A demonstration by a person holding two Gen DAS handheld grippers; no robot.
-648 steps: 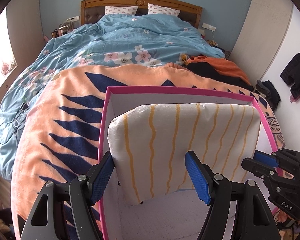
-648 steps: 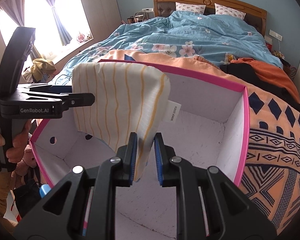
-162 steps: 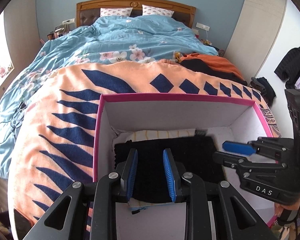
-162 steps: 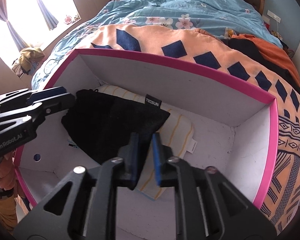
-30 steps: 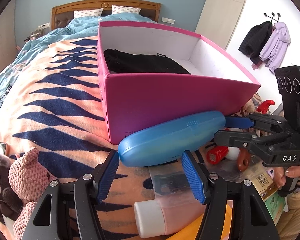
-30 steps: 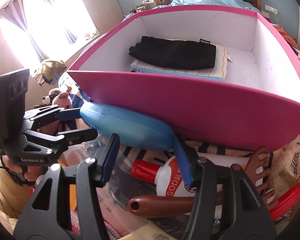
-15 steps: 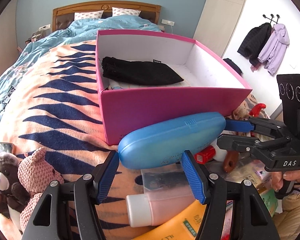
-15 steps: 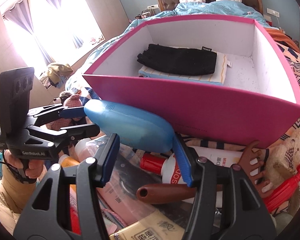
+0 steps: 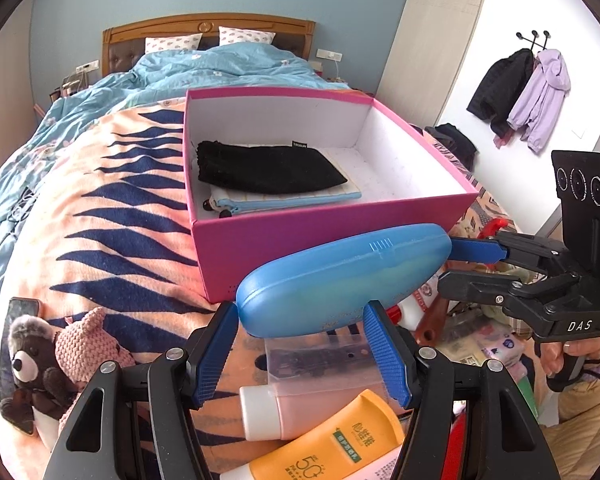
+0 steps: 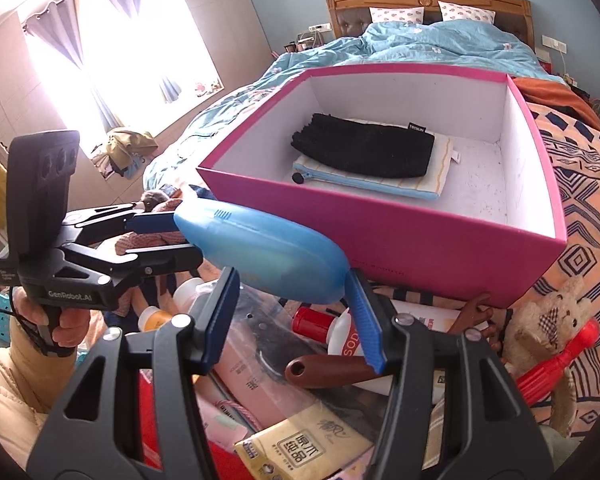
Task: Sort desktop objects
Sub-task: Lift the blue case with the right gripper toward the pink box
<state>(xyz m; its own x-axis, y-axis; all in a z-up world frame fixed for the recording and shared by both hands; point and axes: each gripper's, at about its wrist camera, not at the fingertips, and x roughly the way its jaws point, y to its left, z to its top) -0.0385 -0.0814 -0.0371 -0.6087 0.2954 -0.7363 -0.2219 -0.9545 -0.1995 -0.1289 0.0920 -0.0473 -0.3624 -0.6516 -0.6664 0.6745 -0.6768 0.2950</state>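
Left gripper (image 9: 300, 350): squeezing one end of the blue case (image 9: 340, 280).
Right gripper (image 10: 292, 312): squeezing the other end.
Case: hanging sideways between both.
Pink box (image 9: 332, 236): sitting just behind, a bit lower.

The right gripper (image 9: 456, 264) has "DAS" in white letters on its black body. The left gripper (image 10: 168, 236) has "GenRobot.AI" on its body. The orange tube (image 9: 324, 444) shows a big "50" and Chinese characters on a green patch. The white bottle (image 10: 342, 334) reads "SOD". The tissue pack (image 10: 304, 446) carries Chinese characters.
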